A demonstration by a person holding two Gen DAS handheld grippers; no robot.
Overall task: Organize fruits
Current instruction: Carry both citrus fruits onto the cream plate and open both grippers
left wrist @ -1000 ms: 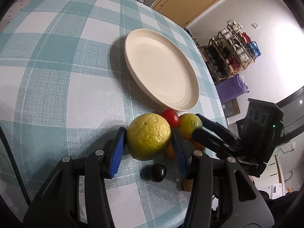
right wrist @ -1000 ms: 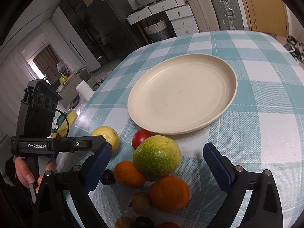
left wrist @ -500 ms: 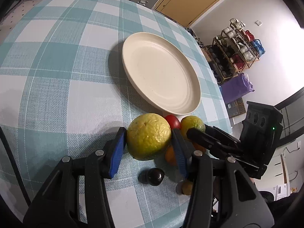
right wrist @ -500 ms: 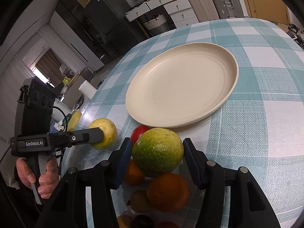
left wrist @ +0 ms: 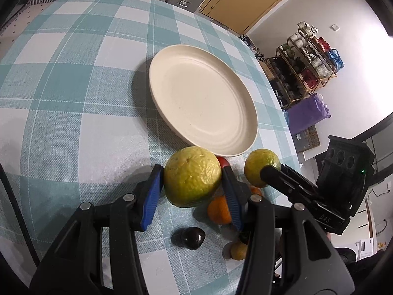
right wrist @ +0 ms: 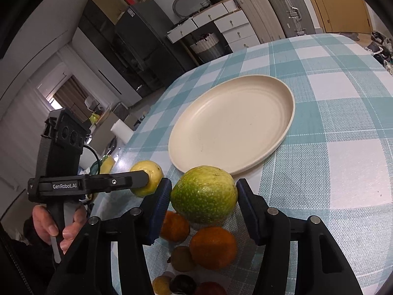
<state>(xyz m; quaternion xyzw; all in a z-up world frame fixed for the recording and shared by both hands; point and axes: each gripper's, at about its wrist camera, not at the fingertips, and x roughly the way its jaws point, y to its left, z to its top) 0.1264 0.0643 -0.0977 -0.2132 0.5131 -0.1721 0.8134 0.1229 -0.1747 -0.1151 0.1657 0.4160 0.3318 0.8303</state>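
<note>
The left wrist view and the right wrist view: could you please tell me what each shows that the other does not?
Only the left wrist view shows the gold shelf rack of cups and the purple bag. Only the right wrist view shows the two ribbed suitcases and the black refrigerator. Both show the round cream plate, bare, and each gripper's jaws shut on a yellow-green fruit.

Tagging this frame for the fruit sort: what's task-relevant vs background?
Job:
- left gripper, shut on large yellow-green fruit
- right gripper, shut on green speckled fruit
- round cream plate, bare
- loose oranges, small dark fruit

Lying about:
- silver suitcases
- white drawer unit
- mug rack
</note>
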